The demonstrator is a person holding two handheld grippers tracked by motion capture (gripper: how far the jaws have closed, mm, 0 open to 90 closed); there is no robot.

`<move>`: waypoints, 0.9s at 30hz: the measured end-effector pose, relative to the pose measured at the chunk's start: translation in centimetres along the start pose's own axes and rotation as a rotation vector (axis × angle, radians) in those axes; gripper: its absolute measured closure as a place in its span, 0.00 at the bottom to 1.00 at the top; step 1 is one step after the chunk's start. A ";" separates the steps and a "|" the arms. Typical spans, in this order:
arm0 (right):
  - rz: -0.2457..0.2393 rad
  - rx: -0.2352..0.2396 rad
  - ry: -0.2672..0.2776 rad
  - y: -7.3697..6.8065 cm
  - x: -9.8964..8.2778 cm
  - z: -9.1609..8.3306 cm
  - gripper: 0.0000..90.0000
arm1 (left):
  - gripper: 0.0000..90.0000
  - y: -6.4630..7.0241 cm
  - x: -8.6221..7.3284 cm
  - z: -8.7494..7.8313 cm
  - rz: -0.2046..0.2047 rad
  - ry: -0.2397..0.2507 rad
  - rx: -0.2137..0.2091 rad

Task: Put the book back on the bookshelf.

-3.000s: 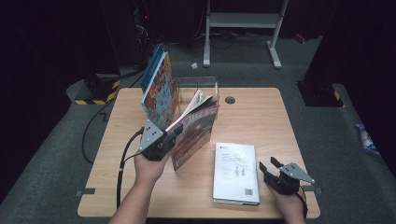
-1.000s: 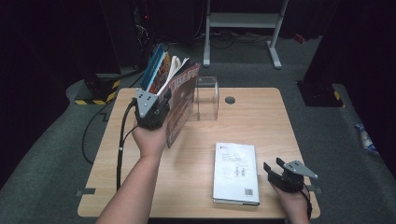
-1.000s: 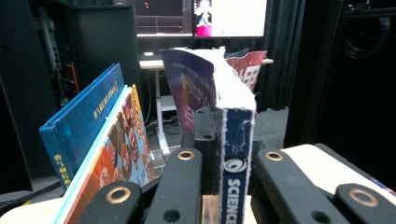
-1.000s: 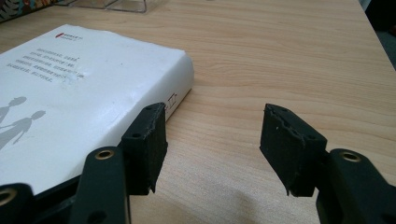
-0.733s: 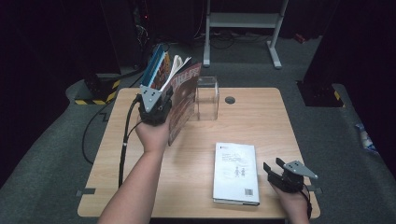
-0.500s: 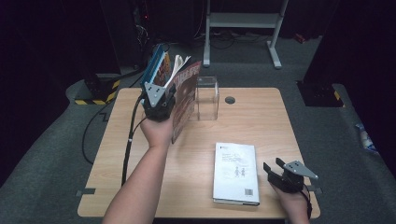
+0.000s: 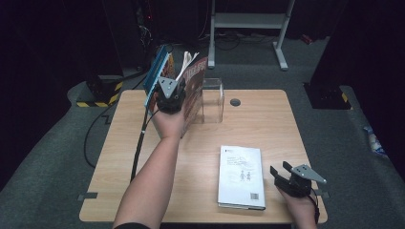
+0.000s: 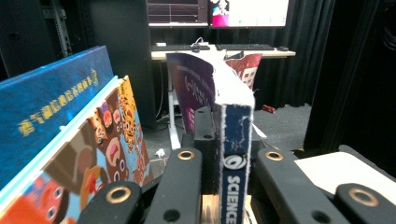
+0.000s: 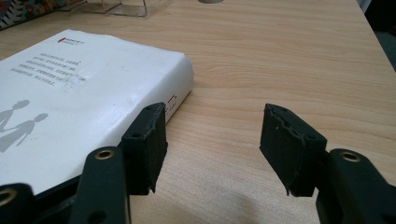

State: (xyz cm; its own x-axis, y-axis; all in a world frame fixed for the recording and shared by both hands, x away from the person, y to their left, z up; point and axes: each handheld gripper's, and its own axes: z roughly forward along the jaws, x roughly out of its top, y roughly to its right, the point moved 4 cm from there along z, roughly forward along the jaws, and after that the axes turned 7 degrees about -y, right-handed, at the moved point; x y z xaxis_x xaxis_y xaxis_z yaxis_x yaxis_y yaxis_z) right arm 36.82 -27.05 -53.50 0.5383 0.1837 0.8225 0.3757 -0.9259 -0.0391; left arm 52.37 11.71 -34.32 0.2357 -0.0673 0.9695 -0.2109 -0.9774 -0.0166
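At the table's far left corner: the left gripper (image 7: 170, 98) is clamped on the spine edge of a book (image 8: 233, 140), holding it upright.
Held book: blue spine reading "SCIENCE" in white; purple cover with white print too small to read; page edges rough and bowed.
Book's place: above the far left part of the table, just beside two leaning books and next to a clear plastic box (image 7: 213, 98).
Leaning books: a dark blue book (image 8: 51, 121) with gold characters I cannot read, and a picture book (image 8: 105, 154) with cartoon animals on the cover.
Right gripper: the right gripper (image 9: 212, 142) has its jaws parted with nothing between them, low over the wood at the near right edge; one jaw sits just beside the white book.
White book: a white book (image 7: 241, 176) lies flat near the front, with a small red mark, lines of grey print, two small figures and a barcode.
Surface: a light wooden table (image 7: 267, 119) with a round cable hole (image 7: 234, 101).
Room: dark curtains, grey carpet, a desk with keyboards and lit screens (image 8: 217, 11) behind.
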 end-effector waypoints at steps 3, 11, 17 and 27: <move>-0.005 0.001 -0.003 0.0 0.0 0.1 0.45 | 0.93 0.0 -0.3 0.9 -0.008 -0.004 0.007; 0.005 0.003 0.006 0.2 0.1 -0.1 0.45 | 0.93 0.3 -1.4 2.2 -0.014 -0.010 0.015; -0.006 0.003 0.003 0.1 0.1 -0.1 0.45 | 0.93 0.6 -2.3 2.3 -0.016 -0.010 0.014; -0.005 0.004 0.003 0.0 0.2 -0.2 0.45 | 0.93 0.7 -2.7 1.4 -0.016 -0.033 -0.016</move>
State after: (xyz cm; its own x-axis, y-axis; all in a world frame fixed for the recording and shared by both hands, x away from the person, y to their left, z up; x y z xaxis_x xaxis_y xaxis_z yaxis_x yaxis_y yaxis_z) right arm 36.80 -27.03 -53.24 0.5345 0.1871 0.8242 0.3814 -0.9236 -0.0376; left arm 52.87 10.92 -37.33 0.2701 -0.0582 0.9611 -0.2217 -0.9751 0.0033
